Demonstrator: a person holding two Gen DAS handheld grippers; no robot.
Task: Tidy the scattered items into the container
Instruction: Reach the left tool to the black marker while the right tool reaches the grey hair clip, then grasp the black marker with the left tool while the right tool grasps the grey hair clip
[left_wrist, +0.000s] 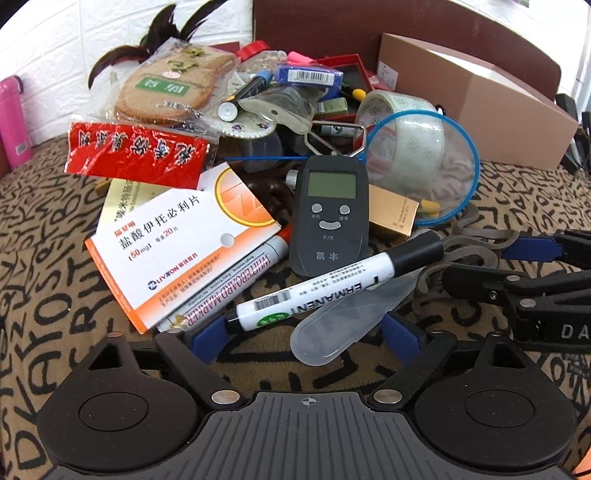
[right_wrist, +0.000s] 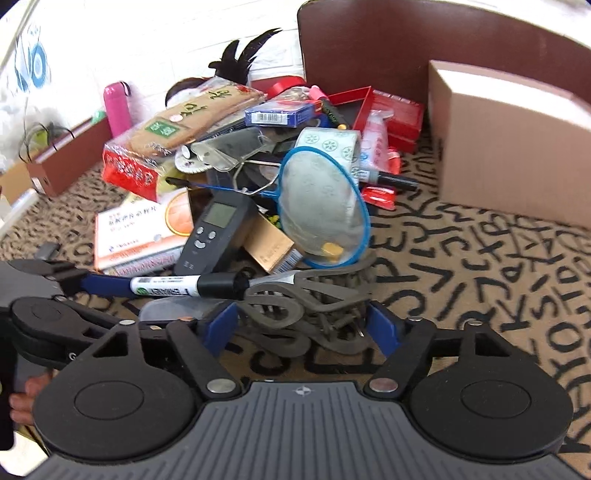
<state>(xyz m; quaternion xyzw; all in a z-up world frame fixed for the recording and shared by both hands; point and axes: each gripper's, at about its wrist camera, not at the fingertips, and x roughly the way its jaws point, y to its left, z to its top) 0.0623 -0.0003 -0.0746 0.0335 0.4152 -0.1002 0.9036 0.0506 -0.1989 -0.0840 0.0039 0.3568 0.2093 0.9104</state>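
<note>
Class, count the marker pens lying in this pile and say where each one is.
4 visible. Permanent marker at the front; whiteboard marker beside the medicine box; blue-capped marker near the back; black-capped marker right of the tape roll. More may be buried.

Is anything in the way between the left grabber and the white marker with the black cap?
Nothing visible blocks it: the white permanent marker lies just ahead of the open left gripper, resting over a clear plastic spoon.
</note>
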